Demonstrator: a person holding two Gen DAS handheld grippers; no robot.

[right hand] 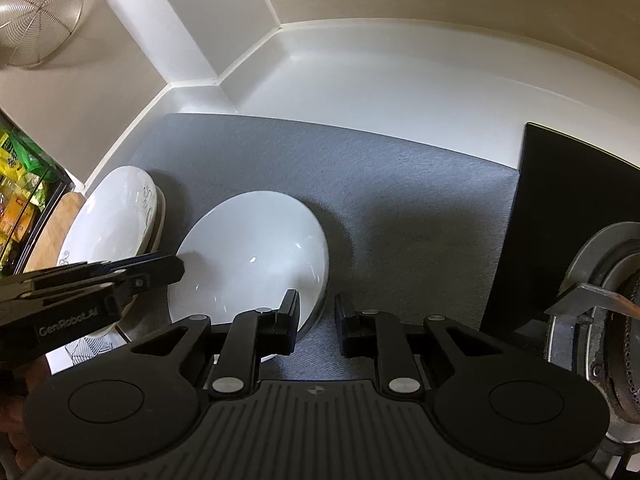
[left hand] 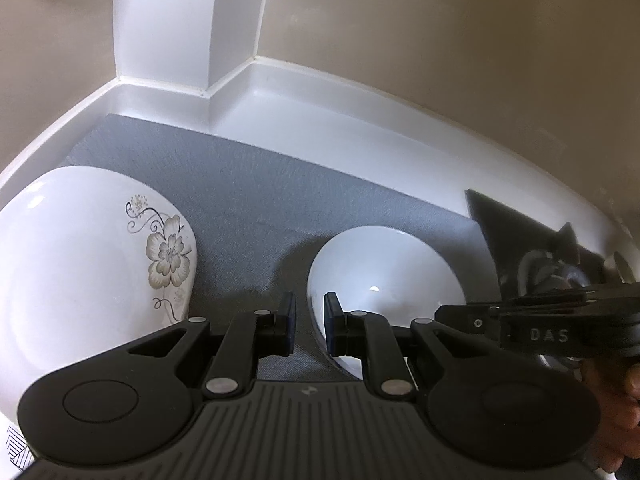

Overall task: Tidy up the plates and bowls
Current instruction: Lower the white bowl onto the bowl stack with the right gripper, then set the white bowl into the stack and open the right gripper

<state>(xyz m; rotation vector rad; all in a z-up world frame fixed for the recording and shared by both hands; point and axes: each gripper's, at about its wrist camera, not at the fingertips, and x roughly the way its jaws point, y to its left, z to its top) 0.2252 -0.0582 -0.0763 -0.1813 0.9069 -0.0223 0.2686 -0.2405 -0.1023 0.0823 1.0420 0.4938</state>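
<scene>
A plain white bowl [right hand: 250, 256] sits on a gray mat [right hand: 400, 208], toward the mat's near left part. The left gripper [left hand: 310, 322] straddles the bowl's left rim, one finger inside the bowl and one outside on the mat side, with a narrow gap between the pads; whether they pinch the rim I cannot tell. The right gripper [right hand: 318, 326] straddles the opposite, right rim in the same way, its left finger over the bowl's inside and its right finger over the mat, jaws parted and not plainly pressing.

Just left of the bowl, at the mat's left edge, a flowered white plate [left hand: 80, 264] lies on top of another plate [right hand: 158, 216], the two stacked. The mat rests on a white counter [right hand: 380, 80] that runs into a corner by a white pillar [left hand: 168, 20]. Along the mat's right edge lies a black stovetop [right hand: 560, 208] with a gas burner [right hand: 616, 320]. A wire strainer [right hand: 36, 12] hangs on the wall at the far left.
</scene>
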